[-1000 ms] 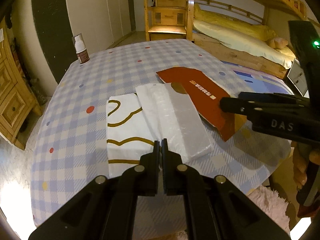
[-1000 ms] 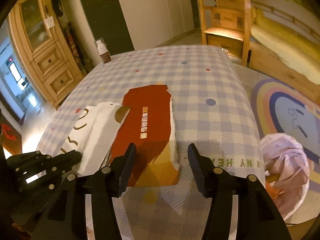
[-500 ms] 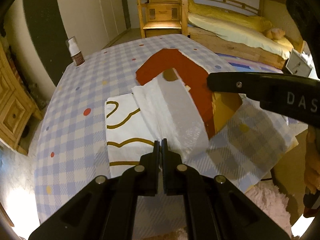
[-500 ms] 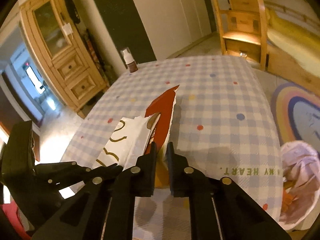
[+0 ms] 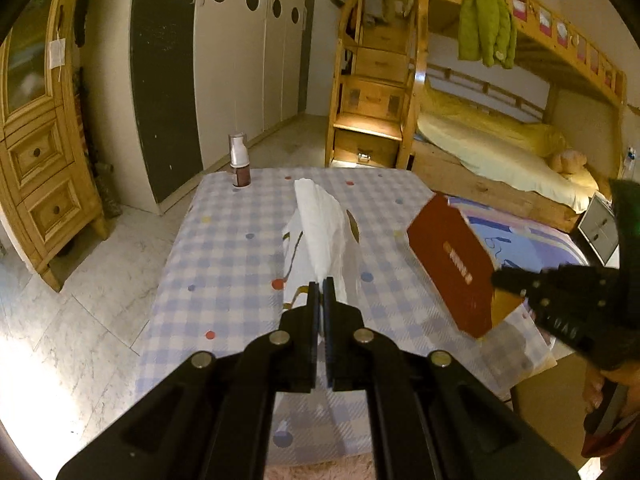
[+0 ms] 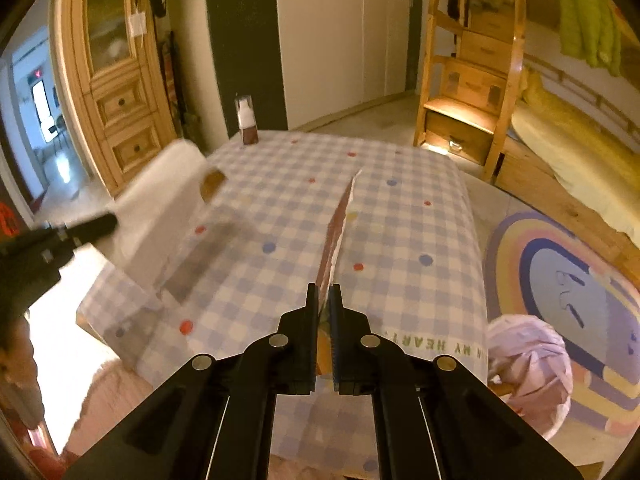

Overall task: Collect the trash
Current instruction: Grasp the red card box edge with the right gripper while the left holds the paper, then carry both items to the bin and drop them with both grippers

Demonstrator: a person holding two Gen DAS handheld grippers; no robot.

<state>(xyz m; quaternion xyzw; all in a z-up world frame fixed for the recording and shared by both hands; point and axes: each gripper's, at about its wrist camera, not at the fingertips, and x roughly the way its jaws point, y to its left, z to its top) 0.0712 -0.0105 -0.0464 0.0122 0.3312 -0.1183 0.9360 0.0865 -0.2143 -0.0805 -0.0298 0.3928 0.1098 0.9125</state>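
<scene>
The checkered counter (image 5: pixel 240 264) is mostly bare out to its far edge, where only a small pump bottle (image 5: pixel 239 160) stands, and a pink-lined trash bin (image 6: pixel 528 364) sits on the floor just off its right edge. The left gripper (image 5: pixel 319 282) is clamped on white plastic packaging (image 5: pixel 320 224), and the right gripper (image 6: pixel 325 292) is pinched on a red cardboard piece (image 5: pixel 456 264). A second ago both pieces lay flat on the counter, with the right gripper's jaws wide apart; now both hang lifted above it.

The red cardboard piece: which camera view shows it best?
The left wrist view: the red cardboard piece shows its broad printed face, pinched by the right gripper. The right wrist view shows only its thin edge.
</scene>
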